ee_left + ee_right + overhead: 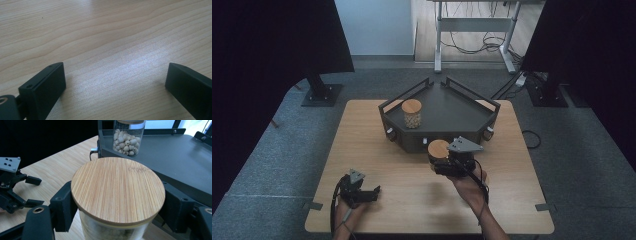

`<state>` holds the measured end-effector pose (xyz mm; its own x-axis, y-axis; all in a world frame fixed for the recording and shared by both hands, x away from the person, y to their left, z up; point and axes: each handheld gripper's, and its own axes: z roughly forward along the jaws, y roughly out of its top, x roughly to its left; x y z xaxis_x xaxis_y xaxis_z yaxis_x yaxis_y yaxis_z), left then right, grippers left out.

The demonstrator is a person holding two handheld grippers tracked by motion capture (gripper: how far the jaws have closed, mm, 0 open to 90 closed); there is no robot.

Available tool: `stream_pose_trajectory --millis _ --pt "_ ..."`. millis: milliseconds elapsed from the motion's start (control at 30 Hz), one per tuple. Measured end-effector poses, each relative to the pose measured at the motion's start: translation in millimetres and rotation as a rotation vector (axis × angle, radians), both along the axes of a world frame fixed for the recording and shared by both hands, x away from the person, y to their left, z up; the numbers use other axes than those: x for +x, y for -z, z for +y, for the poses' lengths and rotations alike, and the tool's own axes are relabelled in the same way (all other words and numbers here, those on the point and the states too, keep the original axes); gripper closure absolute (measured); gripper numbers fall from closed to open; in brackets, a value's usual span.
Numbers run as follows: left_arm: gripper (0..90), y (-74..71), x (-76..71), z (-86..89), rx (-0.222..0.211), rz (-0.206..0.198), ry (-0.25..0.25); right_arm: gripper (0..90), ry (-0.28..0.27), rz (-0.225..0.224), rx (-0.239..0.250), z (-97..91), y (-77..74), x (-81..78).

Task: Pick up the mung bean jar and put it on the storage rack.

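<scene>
While R gripper (pixel 117 205) jaws clamp wood-lidded jar (pixel 118 192) beside tray (pixel 447 107), L gripper (pixel 360 192) jaws stand wide over worktop (pixel 105 45).

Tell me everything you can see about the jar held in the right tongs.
The held jar is a clear glass cylinder with a round, striped bamboo-looking lid. It stands upright, clamped on both sides just below the lid by the right tongs, over the wooden table in front of the dark tray. Its contents are hard to make out.
</scene>
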<state>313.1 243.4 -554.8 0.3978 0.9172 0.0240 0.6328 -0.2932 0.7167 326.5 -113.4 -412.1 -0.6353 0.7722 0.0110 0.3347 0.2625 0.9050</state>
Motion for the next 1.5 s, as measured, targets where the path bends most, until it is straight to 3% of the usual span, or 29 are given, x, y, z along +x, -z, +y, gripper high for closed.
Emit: stream_pose_trajectory --millis 1500 --pt "3.0 -0.1 0.0 0.1 0.000 0.001 0.000 24.2 0.018 -0.025 0.018 -5.1 -21.7 17.6"
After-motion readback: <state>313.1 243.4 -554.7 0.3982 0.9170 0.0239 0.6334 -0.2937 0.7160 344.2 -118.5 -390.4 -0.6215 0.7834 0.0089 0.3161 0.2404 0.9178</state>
